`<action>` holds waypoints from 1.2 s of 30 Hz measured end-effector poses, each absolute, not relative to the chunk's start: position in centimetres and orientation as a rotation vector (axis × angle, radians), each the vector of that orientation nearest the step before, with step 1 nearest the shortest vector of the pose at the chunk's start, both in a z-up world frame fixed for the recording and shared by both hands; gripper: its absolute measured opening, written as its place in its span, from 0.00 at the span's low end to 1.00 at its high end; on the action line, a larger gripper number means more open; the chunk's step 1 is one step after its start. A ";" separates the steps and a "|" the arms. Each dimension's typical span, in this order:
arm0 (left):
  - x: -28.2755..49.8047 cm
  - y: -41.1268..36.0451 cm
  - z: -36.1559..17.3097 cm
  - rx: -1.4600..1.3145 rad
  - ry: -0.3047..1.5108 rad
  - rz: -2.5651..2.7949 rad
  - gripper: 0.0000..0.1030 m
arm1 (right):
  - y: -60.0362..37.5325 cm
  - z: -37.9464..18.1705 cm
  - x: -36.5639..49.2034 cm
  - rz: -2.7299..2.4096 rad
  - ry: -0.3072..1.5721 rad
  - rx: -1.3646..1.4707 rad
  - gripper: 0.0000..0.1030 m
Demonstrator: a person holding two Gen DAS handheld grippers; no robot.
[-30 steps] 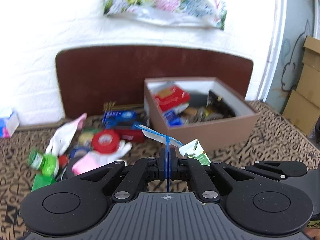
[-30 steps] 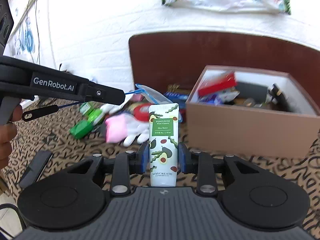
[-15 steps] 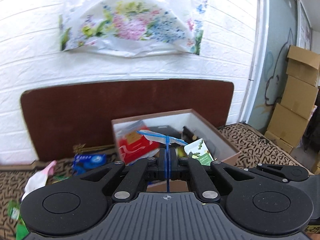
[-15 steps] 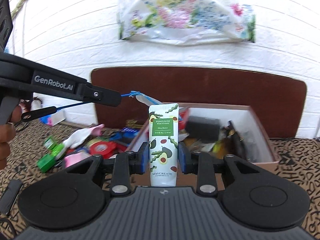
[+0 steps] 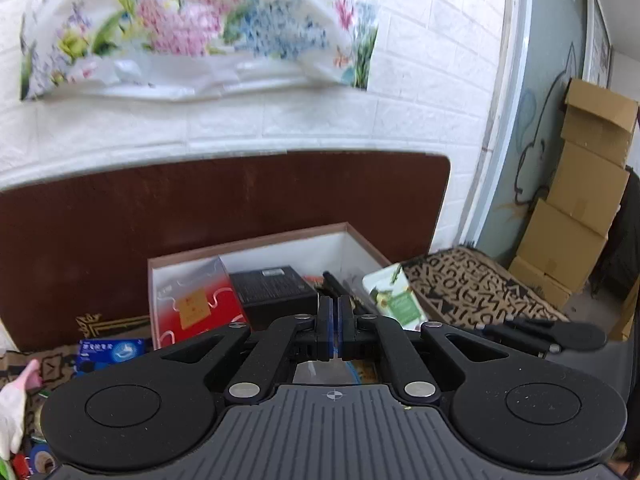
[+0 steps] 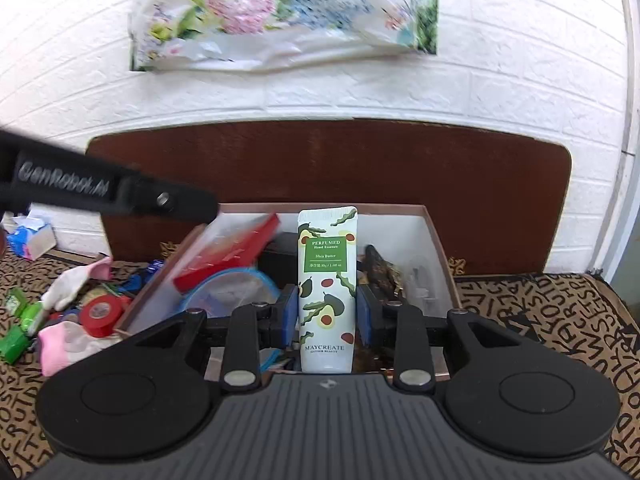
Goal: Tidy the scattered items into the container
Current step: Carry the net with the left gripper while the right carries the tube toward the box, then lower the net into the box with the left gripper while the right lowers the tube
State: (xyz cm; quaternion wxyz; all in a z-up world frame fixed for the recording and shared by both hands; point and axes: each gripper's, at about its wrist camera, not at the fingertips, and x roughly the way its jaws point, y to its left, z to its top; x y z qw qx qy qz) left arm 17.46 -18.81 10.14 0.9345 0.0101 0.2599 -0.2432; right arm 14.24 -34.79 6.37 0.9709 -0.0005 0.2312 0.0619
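Note:
The brown box with white inside holds a red packet, a black box and other items. My right gripper is shut on a white avocado-print hand cream tube, held upright above the box; the tube also shows in the left wrist view. My left gripper is over the box with its jaws a narrow slit apart and nothing between them. The blue-rimmed clear item lies in the box under it.
Scattered items lie left of the box on the patterned cloth: red tape roll, pink-white gloves, green packets, a blue pack. A brown board leans on the wall behind. Cardboard boxes stand at right.
Both grippers moved forward over the box. The left gripper let go of the blue-rimmed item, which now lies in the box. The right gripper still holds the tube.

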 end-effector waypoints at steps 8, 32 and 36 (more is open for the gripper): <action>14.7 -16.5 5.0 0.055 0.599 -0.485 0.42 | -35.4 4.5 14.8 0.125 0.486 0.023 0.34; 14.7 -17.6 0.7 0.045 0.676 -0.467 0.01 | -35.1 5.3 12.9 0.133 0.448 0.035 0.34; 14.4 -17.5 3.1 0.020 0.635 -0.473 0.01 | -35.4 5.8 12.6 0.126 0.430 0.037 0.34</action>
